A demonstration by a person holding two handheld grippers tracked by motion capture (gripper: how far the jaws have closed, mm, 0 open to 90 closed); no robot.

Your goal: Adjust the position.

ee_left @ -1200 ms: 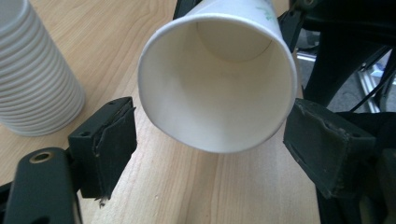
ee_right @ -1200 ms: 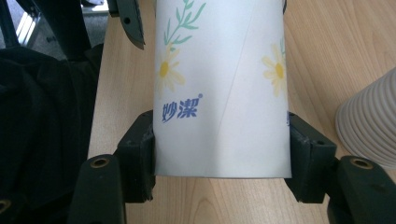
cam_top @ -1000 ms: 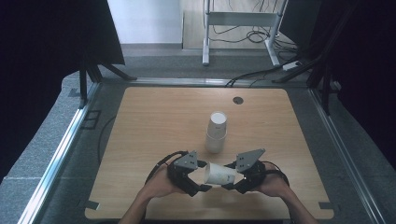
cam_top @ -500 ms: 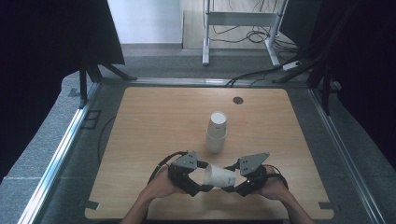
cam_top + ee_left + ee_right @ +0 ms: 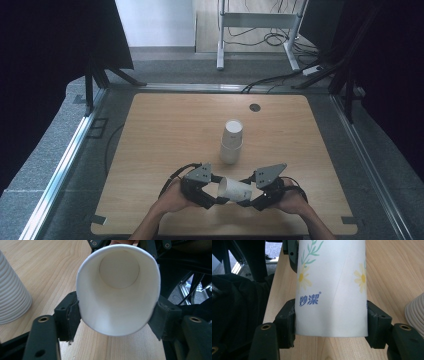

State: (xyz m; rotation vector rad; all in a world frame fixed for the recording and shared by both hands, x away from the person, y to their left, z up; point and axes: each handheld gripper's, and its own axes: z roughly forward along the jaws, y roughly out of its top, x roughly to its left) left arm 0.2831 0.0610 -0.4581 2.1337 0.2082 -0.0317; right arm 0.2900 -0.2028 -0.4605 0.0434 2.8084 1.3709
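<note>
Paper cup (image 5: 235,189) held lying on its side, low centre of the high view, near the table's front edge, just below the cup stack (image 5: 232,141) standing upright mid-table. Left gripper (image 5: 214,196) jaws clamped on the cup's open rim end; in the left gripper view the cup mouth (image 5: 119,287) faces the camera, rim squeezed slightly oval between the two black pads, base disc visible deep inside. Right gripper (image 5: 249,200) jaws clamped on the base end; right gripper view shows the cup wall (image 5: 332,290) with daisy print and blue logo pinched between both pads. Change versus a second ago: small. Cup and both grippers sit a touch lower in the high-view frame, closer to the front edge, and the cup reads slightly more level; stack unmoved, still the same spot above them. Both grips unchanged, no release on either side. Judgement: looks like a two-handed hold on one cup pulled off the stack, possibly a handover or reorienting step in progress; since neither side has let go, the transfer isn't done yet. Next likely needs one gripper to open while the other keeps hold; risk is crushing the thin rim further. Wooden table (image 5: 165,130) otherwise bare around them.
</note>
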